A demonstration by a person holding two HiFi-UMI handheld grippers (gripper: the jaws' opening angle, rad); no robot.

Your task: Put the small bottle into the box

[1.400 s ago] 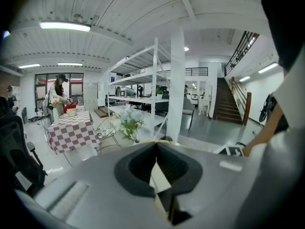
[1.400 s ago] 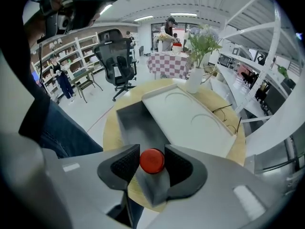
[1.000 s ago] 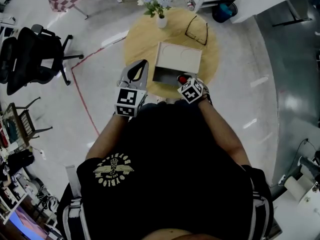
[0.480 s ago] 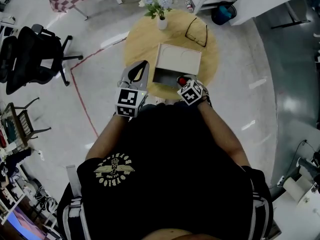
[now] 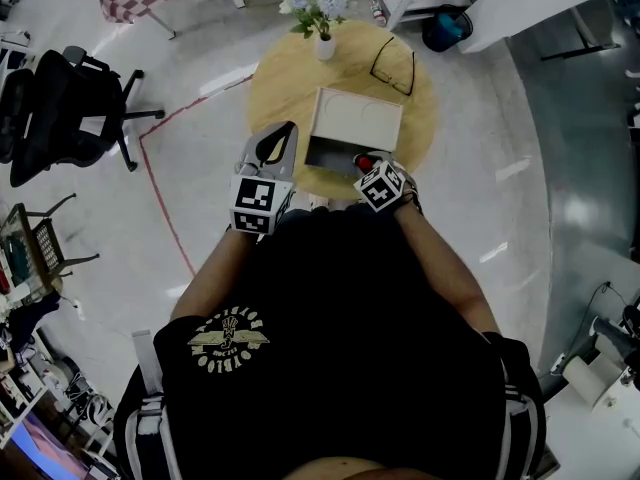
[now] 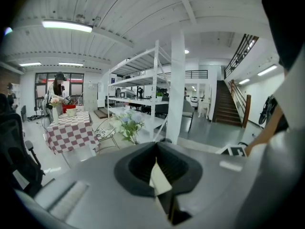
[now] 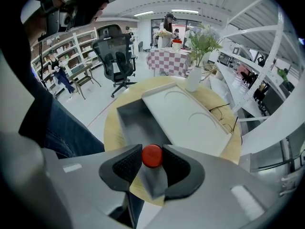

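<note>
At the round wooden table's (image 7: pixel 110 128) near edge, the right gripper's (image 7: pixel 152 151) jaws had just closed on the small red-capped bottle (image 7: pixel 152 157), seemingly to lift it into the open pale wooden box (image 7: pixel 125 123) just beyond. The left gripper (image 6: pixel 156 149) waited, pinched together and empty.

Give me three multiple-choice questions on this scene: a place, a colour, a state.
1. Where do the black-framed glasses lie? A. on the round wooden table, beyond the white rectangular box; B. inside the box; C. on the floor.
2. What colour is the small bottle's cap? A. blue; B. green; C. red.
3. The box is: A. shut; B. open, lid laid back; C. upside down.
Key: 1 A, the head view shows them on the far tabletop. 2 C, the red cap sits gripped between the pads of the right gripper, whose jaws have just been closing. 3 B, its grey inside shows.
</note>
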